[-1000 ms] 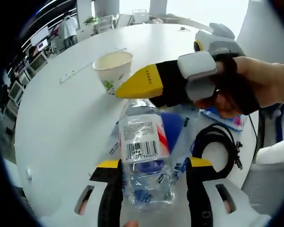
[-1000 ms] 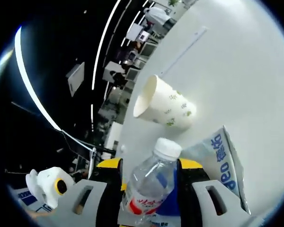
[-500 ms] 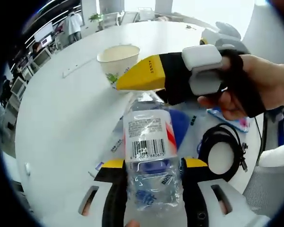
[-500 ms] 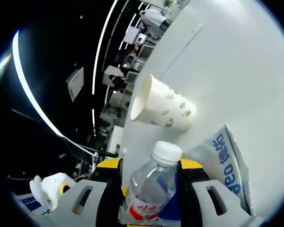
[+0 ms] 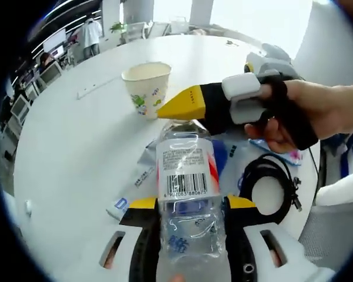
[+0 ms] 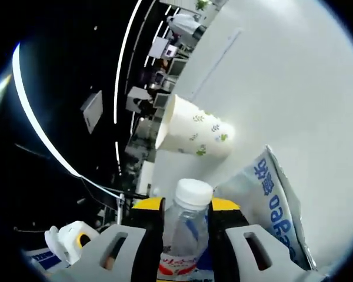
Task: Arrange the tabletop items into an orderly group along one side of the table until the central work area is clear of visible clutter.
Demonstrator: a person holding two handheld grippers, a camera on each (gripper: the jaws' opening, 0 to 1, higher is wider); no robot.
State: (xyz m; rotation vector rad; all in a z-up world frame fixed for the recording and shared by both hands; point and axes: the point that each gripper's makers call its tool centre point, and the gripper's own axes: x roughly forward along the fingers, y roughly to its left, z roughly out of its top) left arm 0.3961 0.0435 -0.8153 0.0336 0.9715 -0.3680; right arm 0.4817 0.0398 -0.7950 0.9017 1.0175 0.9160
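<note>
We see a leaf-printed paper cup (image 5: 146, 87) upright on the smooth white table (image 5: 70, 153); our left gripper (image 5: 188, 205) clamps the clear ribbed water bottle's (image 5: 185, 194) body, our right gripper (image 6: 185, 205) its neck, a coiled black cable (image 5: 269, 182) lying rightward

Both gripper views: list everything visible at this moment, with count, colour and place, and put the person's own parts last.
water bottle: one, clear, white label and cap, between both grippers' jaws.
paper cup: one, white with green print, upright on the table beyond the bottle.
snack packet: one, silver-white with blue print, on the table under the bottle.
cable: one, black, coiled right of the bottle.
table: one, white, round.
left gripper: yellow-tipped, shut on the bottle's body.
right gripper: shut at the bottle's neck.
hand: one, holding the right gripper.
</note>
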